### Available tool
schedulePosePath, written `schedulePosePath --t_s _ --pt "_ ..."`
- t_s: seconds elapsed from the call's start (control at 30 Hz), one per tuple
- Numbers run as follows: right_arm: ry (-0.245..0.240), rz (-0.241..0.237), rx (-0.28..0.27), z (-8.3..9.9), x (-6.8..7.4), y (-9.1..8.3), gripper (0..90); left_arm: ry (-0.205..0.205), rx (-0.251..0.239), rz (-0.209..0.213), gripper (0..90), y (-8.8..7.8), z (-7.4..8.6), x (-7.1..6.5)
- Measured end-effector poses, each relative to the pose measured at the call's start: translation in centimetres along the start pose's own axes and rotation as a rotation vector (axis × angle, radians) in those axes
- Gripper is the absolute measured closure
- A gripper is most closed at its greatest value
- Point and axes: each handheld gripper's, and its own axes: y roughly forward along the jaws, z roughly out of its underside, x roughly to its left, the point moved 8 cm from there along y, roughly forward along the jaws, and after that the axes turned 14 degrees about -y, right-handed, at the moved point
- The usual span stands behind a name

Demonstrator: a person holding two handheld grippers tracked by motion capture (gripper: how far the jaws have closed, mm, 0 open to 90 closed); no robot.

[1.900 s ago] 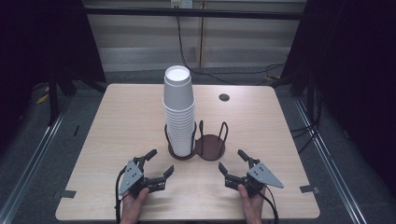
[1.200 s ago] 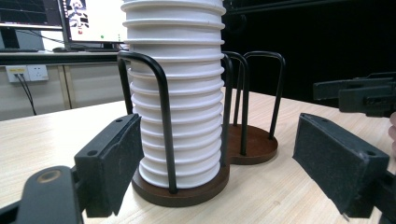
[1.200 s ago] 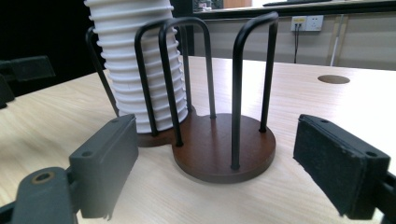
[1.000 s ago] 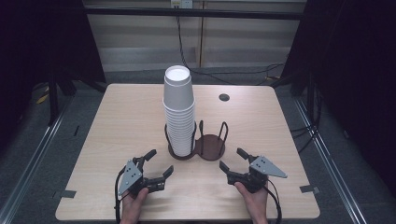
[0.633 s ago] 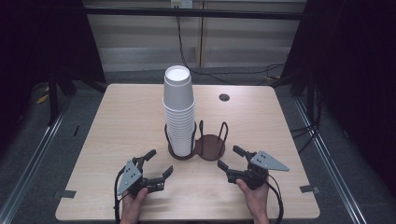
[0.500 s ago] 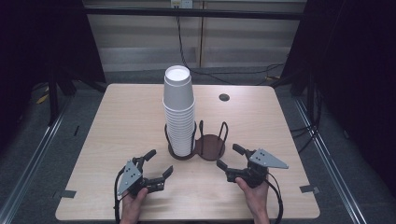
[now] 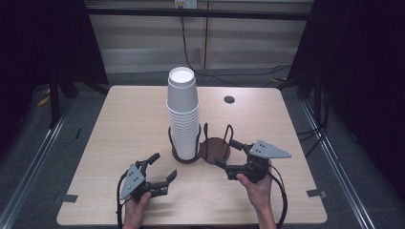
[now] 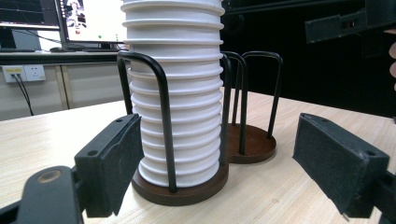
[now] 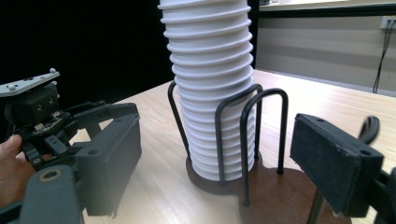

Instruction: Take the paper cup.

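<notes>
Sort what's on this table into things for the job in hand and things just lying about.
In use:
- tall stack of white paper cups
- dark brown two-bay holder with black wire loops
- left gripper, right gripper, both open

Lying about:
- small dark round grommet in the tabletop

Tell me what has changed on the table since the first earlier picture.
The right hand-held gripper has lifted and moved forward toward the empty side of the cup holder, jaws open, nothing held. The left hand-held gripper stayed near the table's front edge, open and empty. The stack of white cups stands unmoved in the holder's left ring.
</notes>
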Motion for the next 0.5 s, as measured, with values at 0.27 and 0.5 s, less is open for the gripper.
schedulePosePath --t_s 0.27,0.5 --pt "-0.035 -0.050 0.005 -1.9 -0.1 0.7 18.6 -0.002 0.000 0.000 15.8 0.0 0.0 0.0" --pt "-0.058 -0.086 -0.001 -3.5 -0.2 1.3 19.5 -0.001 0.000 0.000 15.8 0.0 0.0 0.0"
